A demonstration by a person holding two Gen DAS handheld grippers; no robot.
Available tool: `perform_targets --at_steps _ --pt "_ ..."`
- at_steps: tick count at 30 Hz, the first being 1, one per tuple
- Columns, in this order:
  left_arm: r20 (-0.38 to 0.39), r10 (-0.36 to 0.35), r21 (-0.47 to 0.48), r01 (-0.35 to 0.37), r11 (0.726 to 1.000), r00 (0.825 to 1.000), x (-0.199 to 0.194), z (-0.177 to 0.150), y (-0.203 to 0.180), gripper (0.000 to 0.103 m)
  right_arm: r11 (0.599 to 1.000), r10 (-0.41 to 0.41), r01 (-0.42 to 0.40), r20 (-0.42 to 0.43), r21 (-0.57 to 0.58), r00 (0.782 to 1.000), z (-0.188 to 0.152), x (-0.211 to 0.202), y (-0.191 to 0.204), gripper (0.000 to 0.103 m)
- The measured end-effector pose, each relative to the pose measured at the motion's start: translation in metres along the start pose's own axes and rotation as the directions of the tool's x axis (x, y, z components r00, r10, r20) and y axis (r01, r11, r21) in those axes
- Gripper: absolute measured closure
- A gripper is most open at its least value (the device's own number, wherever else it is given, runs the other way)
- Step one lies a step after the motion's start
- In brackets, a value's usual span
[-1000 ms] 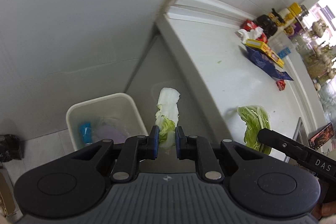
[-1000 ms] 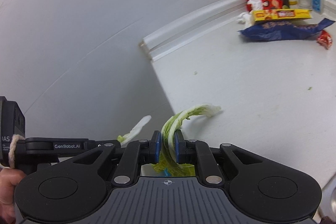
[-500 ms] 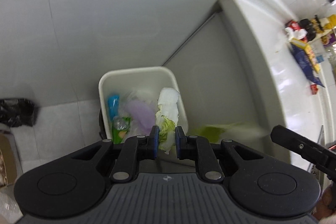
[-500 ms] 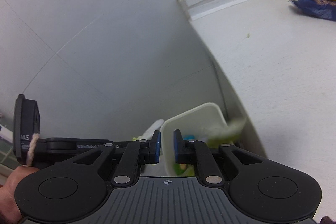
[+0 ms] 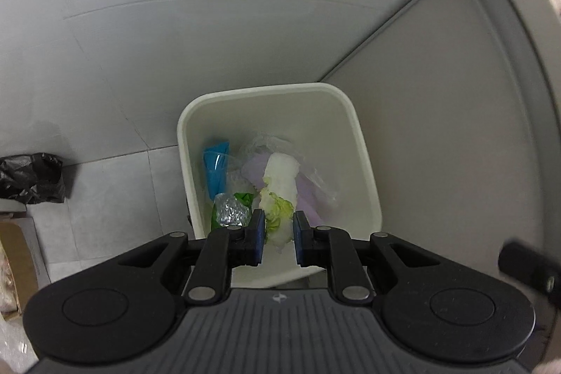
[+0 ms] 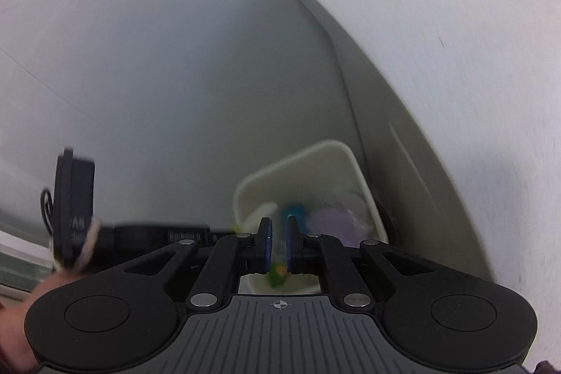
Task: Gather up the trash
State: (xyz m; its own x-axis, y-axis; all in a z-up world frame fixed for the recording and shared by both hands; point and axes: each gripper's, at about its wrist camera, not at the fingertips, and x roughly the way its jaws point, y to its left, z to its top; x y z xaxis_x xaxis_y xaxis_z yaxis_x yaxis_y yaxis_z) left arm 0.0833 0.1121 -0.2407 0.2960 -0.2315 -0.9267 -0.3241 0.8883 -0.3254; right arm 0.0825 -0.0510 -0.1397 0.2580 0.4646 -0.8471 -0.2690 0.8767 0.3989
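A white trash bin (image 5: 266, 92) stands on the floor beside the counter's side panel. My left gripper (image 5: 278, 233) hangs just above its opening, pointing steeply down. Its jaws are opening, with a pale green and white cabbage leaf (image 5: 280, 177) still between the pads and hanging over the bin. My right gripper (image 6: 278, 230) is above the same bin (image 6: 298, 156). Its jaws are opening too, the gap is narrow, and nothing is between them. A blurred green scrap (image 6: 277, 279) lies low in the bin under those jaws. The left gripper's body (image 6: 73, 198) shows at the left.
In the bin lie a blue packet (image 5: 215, 170), crumpled foil (image 5: 231, 212) and a purple plastic bag (image 5: 305, 191). A black bag (image 5: 31, 181) and a cardboard box (image 5: 17, 262) sit on the floor to the left. The white counter (image 6: 455, 23) rises at the right.
Both grippers came down from the counter's edge to just over the bin. The right gripper's cabbage leaf has dropped out of its jaws. The left gripper's leaf is still between its pads.
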Motion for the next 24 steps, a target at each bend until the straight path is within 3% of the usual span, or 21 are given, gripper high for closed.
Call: perform_targets --at_steps 5,7,9,10,16,24 --pt "0.008 -0.009 0.046 0.008 0.999 1.000 0.024 -0.001 0.004 0.059 0.996 -0.075 0.072 -0.057 -0.049 0.996 -0.035 0.027 0.001 0.083" --pt "0.016 -0.014 0.074 0.012 0.997 1.000 0.032 -0.003 0.005 0.043 0.993 -0.108 0.103 -0.082 -0.061 0.991 -0.058 0.044 -0.002 0.059" --pt "0.036 -0.015 0.105 0.012 0.994 0.999 0.037 -0.006 0.007 0.035 0.988 -0.144 0.138 -0.098 -0.068 0.985 -0.082 0.068 -0.008 0.038" --pt "0.047 -0.018 0.116 0.012 0.993 0.999 0.040 -0.010 0.010 0.033 0.986 -0.158 0.152 -0.102 -0.070 0.982 -0.095 0.081 -0.012 0.034" --pt "0.107 -0.050 0.168 0.032 0.985 0.993 0.046 -0.029 0.027 0.020 0.964 -0.255 0.263 -0.150 0.031 0.955 -0.177 0.193 -0.059 0.026" --pt "0.155 -0.032 0.224 -0.003 0.974 0.987 0.064 -0.045 0.038 0.011 0.879 -0.312 0.370 -0.225 0.300 0.923 -0.260 0.338 -0.146 0.026"
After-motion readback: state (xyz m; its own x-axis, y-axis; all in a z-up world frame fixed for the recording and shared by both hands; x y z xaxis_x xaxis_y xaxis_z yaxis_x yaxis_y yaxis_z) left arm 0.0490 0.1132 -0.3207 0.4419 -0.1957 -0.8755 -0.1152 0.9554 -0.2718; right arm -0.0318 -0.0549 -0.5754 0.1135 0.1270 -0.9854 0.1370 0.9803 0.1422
